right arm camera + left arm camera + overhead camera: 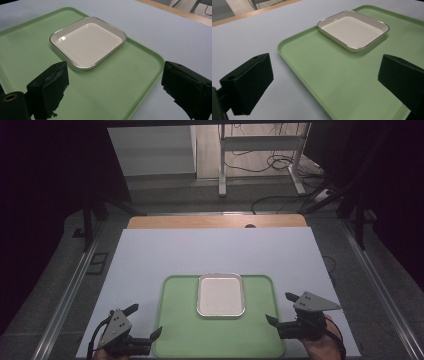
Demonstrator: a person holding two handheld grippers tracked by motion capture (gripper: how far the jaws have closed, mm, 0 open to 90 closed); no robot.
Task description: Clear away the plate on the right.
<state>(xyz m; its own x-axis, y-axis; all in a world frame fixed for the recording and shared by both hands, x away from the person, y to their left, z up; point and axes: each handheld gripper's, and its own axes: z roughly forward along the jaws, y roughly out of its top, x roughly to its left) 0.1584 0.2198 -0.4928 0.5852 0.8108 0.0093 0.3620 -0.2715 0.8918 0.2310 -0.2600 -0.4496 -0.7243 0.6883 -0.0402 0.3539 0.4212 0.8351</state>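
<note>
At the near left corner of the green tray [218, 330], the left gripper [146, 323] is held with jaws spread wide, nothing gripped. Farther along, a white dish [221, 295] is seated on the tray's far middle. At the tray's right edge, the right gripper [281, 307] is likewise held wide open and empty.

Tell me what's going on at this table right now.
A person holds a two-jaw gripper in each hand at the near edge of a table. The left gripper and right gripper are both open and empty, one at each side of a green tray. A shallow white dish sits on the tray's far half, untouched.
</note>
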